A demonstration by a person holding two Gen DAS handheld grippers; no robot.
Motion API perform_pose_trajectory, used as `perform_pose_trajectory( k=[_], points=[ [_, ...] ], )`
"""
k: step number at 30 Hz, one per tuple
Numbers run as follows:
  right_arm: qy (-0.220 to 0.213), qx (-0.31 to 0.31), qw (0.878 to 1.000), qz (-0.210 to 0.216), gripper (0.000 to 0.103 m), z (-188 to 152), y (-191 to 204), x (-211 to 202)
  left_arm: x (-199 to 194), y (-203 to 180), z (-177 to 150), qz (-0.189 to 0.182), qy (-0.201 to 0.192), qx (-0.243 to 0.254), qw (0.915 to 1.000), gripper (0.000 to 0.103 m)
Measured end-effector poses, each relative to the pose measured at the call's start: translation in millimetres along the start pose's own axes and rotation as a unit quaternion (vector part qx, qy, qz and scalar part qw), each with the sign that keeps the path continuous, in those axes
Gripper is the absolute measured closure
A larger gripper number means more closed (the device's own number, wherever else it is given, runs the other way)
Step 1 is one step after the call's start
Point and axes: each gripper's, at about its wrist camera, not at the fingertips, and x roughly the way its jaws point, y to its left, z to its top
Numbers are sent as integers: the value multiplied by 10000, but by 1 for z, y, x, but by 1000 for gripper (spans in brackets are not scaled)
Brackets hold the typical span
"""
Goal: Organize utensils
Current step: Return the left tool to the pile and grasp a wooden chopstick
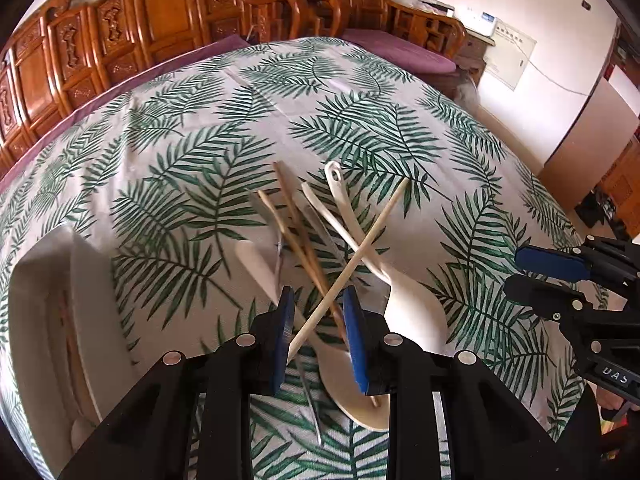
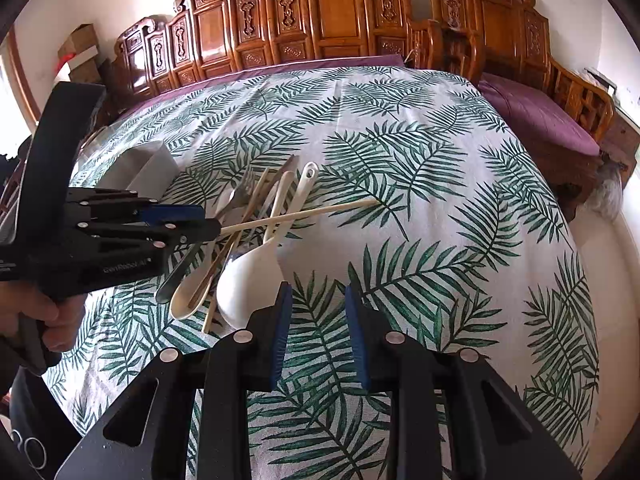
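Observation:
A loose pile of utensils lies on the leaf-print tablecloth [image 1: 192, 128]: a large white spoon [image 1: 416, 316] [image 2: 248, 280], a cream spoon [image 1: 352, 396] [image 2: 184, 304], brown chopsticks [image 1: 298, 236], a metal fork [image 2: 244, 188]. A pale chopstick [image 1: 360, 248] [image 2: 312, 212] lies crosswise on top. My left gripper [image 1: 320, 324] [image 2: 208, 220] hangs over the pile, jaws apart, with that chopstick's near end between them by the left pad; the pads do not press it. To the right of the pile, my right gripper [image 2: 318, 320] [image 1: 532, 276] stands open over bare cloth, holding nothing.
A white organiser tray [image 1: 80, 300] [image 2: 140, 168] stands left of the pile. Behind the table runs a carved wooden bench [image 2: 320, 20] with a purple cushion [image 2: 536, 116]. A hand [image 2: 56, 316] grips the left tool. Bare cloth stretches to the right and far side.

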Motion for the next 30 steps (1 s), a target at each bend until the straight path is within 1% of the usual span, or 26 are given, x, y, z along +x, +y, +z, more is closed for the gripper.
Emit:
perform_pose_trajectory(
  k=[6,14,15,17,20,25,30],
  points=[
    [27,-1,10000,-1,73,-1,0,1,16,-2,7,-4,161,48,9999,79],
    [28,-5,10000,8,73,0,1,2,27,-10,9,35,299,178,9994,80],
    [27,-9,10000,8,73,0,1,2,26,-11,9,39,284,198,9994,81],
    [25,-3,10000,7,73,0,0,2,26,-13,9,10,274,219,9994,90],
    [22,-28,10000,0,73,0,0,3,22,-14,9,15,239,241,9994,98],
    [18,-46,10000,-9,73,1,0,3,10,-16,5,-5,111,234,9997,99],
    [-4,-101,9999,5,73,2,4,2,-10,-18,-2,90,-76,224,9997,99]
  ],
)
